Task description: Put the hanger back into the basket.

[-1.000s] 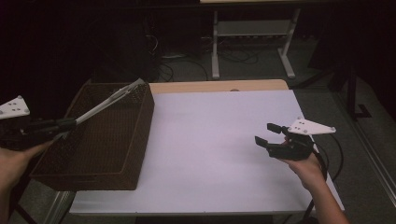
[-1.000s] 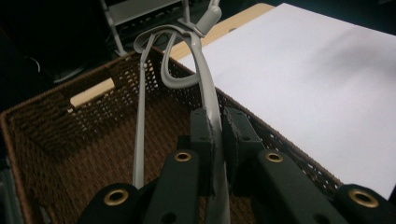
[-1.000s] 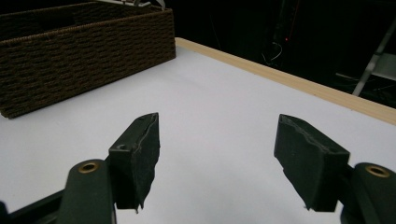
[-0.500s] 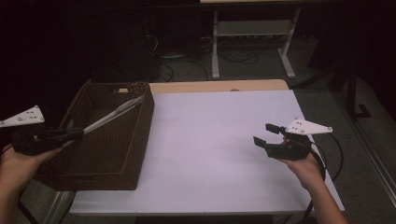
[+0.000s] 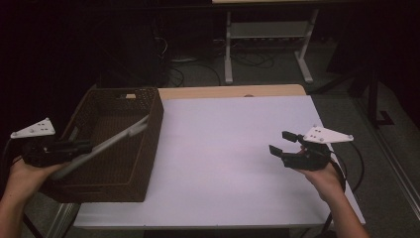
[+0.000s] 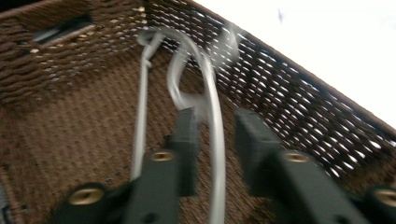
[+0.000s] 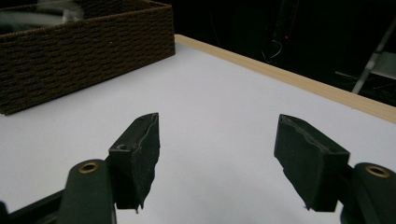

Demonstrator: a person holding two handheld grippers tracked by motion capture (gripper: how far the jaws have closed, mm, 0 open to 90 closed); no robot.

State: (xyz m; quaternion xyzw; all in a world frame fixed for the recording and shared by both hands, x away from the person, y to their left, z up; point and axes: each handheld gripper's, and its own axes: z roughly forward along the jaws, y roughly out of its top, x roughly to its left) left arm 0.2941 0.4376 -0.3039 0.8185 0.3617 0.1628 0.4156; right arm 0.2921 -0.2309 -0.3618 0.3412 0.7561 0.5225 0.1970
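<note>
High view: the left gripper (image 5: pixel 74 148) has drawn back toward the person, lowering the metal tongs (image 5: pixel 106 146) into the wicker basket (image 5: pixel 148 144); the tip rests by its right rim.

Left gripper view: fingers apart, one tong arm between them, apparently released.

Right gripper view: right gripper (image 7: pixel 219 154) fingers wide apart, empty, above bare worktop (image 7: pixel 224 102).

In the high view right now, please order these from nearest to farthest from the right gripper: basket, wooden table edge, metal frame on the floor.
1. Wooden table edge, beyond the right gripper.
2. Basket, far left.
3. Metal frame, on the floor behind the table.
</note>
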